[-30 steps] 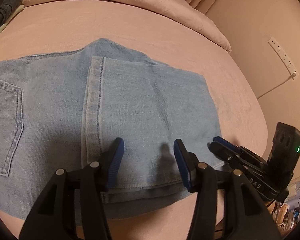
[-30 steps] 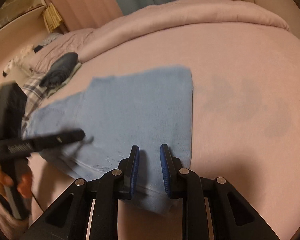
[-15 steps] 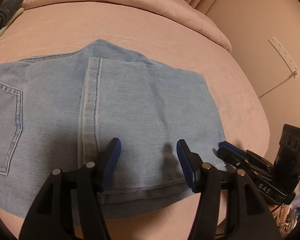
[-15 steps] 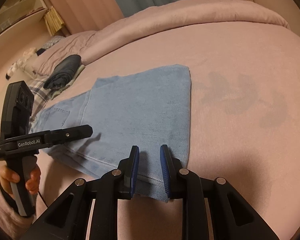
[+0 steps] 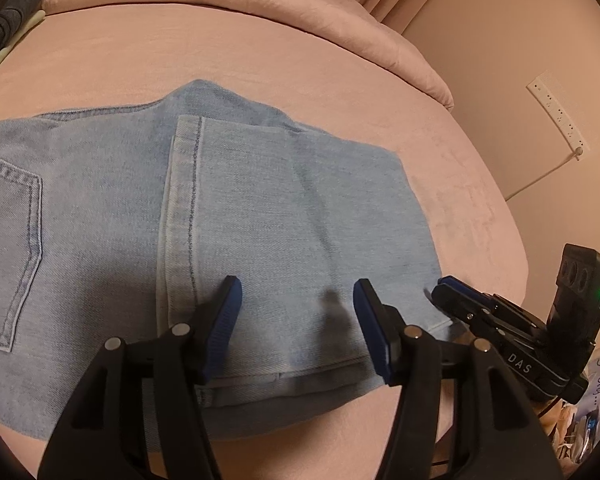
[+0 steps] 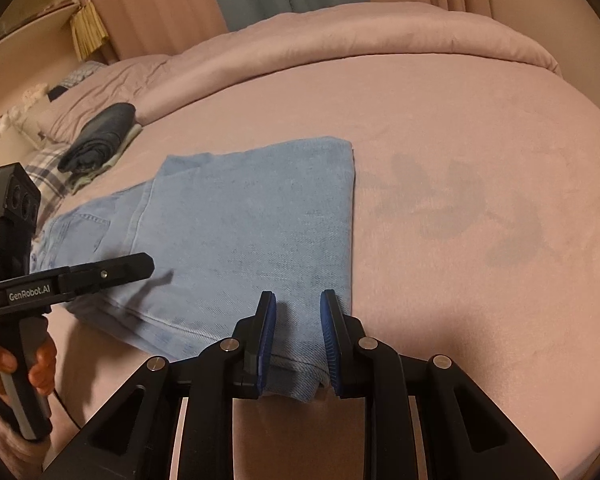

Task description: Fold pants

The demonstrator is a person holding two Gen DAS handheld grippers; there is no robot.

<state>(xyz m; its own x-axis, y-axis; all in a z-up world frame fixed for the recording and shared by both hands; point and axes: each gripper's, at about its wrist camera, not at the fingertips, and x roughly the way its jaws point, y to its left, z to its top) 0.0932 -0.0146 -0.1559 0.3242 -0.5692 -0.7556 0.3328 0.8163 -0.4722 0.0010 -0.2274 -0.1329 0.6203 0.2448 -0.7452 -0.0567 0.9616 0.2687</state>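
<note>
A wide bed covered in a pale pink sheet (image 6: 460, 160) fills both views, with a rolled pink duvet (image 6: 340, 36) along its far edge. On the sheet lie the light blue denim pants (image 5: 260, 220), folded over so that a leg hem with its stitched seam (image 5: 184, 208) rests across the seat, a back pocket (image 5: 8, 248) showing at the left. The pants sit flat near the near edge of the bed, toward the left in the right wrist view, where their folded edge runs straight away from the camera.

A small pile of dark folded clothes (image 6: 100, 136) lies on the far left of the bed, well apart from the pants, beside plaid fabric (image 6: 48, 180). A white power strip (image 5: 558, 120) hangs on the wall at the right.

The left gripper (image 5: 296, 320) hovers over the near edge of the pants, its blue-padded jaws spread wide and holding nothing. The right gripper (image 6: 296, 340) sits at the near right corner of the pants, jaws parted only narrowly, with denim showing in the gap; whether the pads press the cloth cannot be told. A hand (image 6: 16, 364) holds the left gripper's handle at the far left of the right wrist view.
</note>
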